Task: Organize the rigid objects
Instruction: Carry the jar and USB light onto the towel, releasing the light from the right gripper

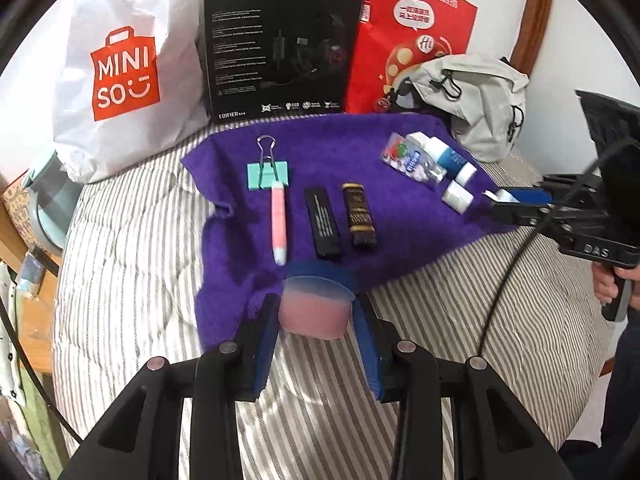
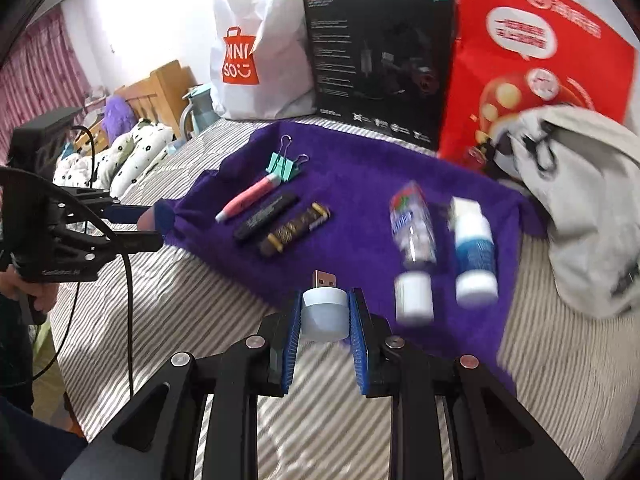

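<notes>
A purple towel lies on the striped bed. On it sit a teal binder clip, a pink pen, a black stick and a brown-gold tube in a row. To the right are a clear bottle, a blue-white bottle and a small white tub. My left gripper is shut on a pink jar with a blue lid at the towel's near edge. My right gripper is shut on a white USB light, plug pointing forward.
A white Miniso bag, a black headset box and a red paper bag stand along the wall behind the towel. A grey fabric bag lies at the right. A wooden bed frame is at the left.
</notes>
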A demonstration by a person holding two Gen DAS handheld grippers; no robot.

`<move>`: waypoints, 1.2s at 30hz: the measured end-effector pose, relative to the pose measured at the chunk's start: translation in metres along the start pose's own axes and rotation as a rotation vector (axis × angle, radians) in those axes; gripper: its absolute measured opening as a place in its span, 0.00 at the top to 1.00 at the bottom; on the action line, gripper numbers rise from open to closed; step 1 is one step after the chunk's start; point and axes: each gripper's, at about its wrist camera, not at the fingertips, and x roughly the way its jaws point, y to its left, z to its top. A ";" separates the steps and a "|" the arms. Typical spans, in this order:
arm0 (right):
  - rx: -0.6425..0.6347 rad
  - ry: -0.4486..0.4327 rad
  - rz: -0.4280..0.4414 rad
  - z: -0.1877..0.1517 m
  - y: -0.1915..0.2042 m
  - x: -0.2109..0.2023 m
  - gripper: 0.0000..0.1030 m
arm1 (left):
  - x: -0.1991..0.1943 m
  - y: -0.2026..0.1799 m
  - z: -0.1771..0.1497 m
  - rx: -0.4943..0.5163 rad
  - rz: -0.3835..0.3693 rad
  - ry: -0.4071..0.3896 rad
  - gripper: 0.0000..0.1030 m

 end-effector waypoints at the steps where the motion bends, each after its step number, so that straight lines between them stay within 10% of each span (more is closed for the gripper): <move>1: -0.003 0.010 -0.002 0.001 -0.001 0.005 0.77 | 0.001 0.001 0.003 -0.003 0.003 0.000 0.65; 10: -0.033 0.128 0.003 0.006 -0.015 0.068 0.77 | 0.025 0.014 0.029 -0.028 0.004 0.009 0.65; 36: 0.037 0.073 -0.013 -0.004 -0.030 0.033 0.57 | 0.080 0.005 0.081 0.003 -0.048 0.033 0.65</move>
